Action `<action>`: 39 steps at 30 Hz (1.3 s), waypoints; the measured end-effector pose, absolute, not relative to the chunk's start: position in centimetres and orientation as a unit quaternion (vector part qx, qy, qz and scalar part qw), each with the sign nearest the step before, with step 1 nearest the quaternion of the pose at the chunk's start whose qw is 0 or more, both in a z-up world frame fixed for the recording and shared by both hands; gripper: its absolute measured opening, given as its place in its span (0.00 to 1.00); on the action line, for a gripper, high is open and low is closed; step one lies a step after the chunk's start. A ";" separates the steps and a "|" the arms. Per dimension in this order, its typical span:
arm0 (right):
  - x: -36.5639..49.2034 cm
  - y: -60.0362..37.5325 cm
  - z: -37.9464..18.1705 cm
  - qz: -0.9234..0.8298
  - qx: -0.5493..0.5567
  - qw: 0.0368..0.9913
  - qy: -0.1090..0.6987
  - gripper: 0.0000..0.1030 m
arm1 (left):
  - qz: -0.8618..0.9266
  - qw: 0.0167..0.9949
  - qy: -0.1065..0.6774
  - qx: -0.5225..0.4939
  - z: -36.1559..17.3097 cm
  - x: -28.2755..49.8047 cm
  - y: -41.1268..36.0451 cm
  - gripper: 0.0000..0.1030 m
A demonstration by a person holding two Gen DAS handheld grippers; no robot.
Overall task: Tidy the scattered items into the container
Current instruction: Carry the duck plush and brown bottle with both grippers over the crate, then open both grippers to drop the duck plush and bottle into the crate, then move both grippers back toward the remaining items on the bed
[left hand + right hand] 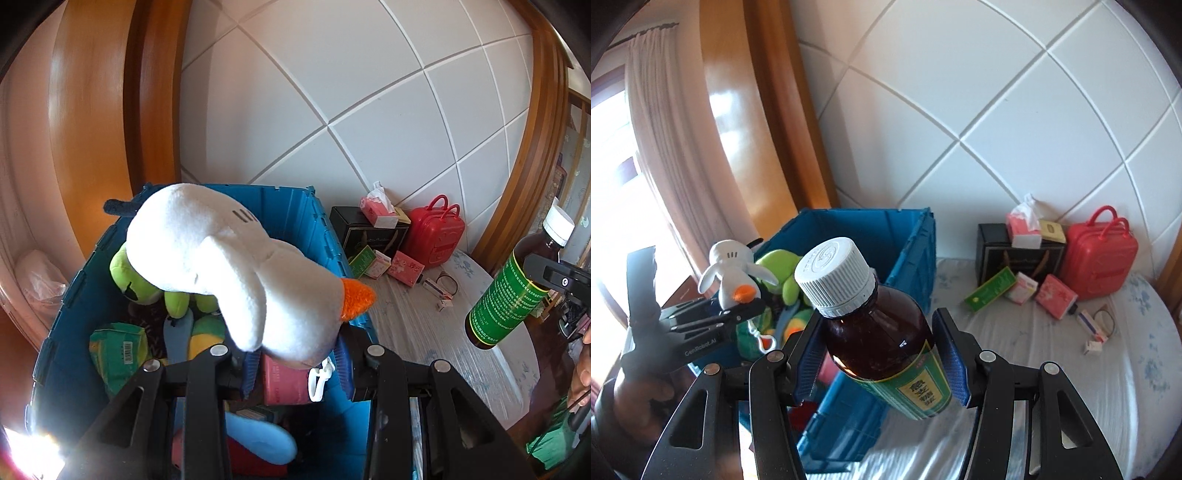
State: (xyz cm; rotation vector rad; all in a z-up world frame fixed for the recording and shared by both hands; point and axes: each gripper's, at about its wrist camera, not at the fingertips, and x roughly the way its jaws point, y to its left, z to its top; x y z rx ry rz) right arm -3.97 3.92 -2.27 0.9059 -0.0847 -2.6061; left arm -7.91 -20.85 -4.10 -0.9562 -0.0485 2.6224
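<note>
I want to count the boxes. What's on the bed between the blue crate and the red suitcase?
A black box topped with tissues, seen from the right wrist.

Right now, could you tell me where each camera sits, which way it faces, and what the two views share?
Left wrist: on the left gripper, angled down over the blue crate; its fingers clamp the white plush duck.
Right wrist: on the right gripper, angled down at the bed; it grips the brown bottle; a hand shows.
Shared: crate, duck, bottle, red case.
</note>
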 end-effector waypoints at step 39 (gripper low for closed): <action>-3.5 -2.4 -4.8 -0.910 0.345 0.228 -0.008 1.00 | 0.928 0.165 -0.061 -0.330 -4.5 -7.8 -24.5 1.00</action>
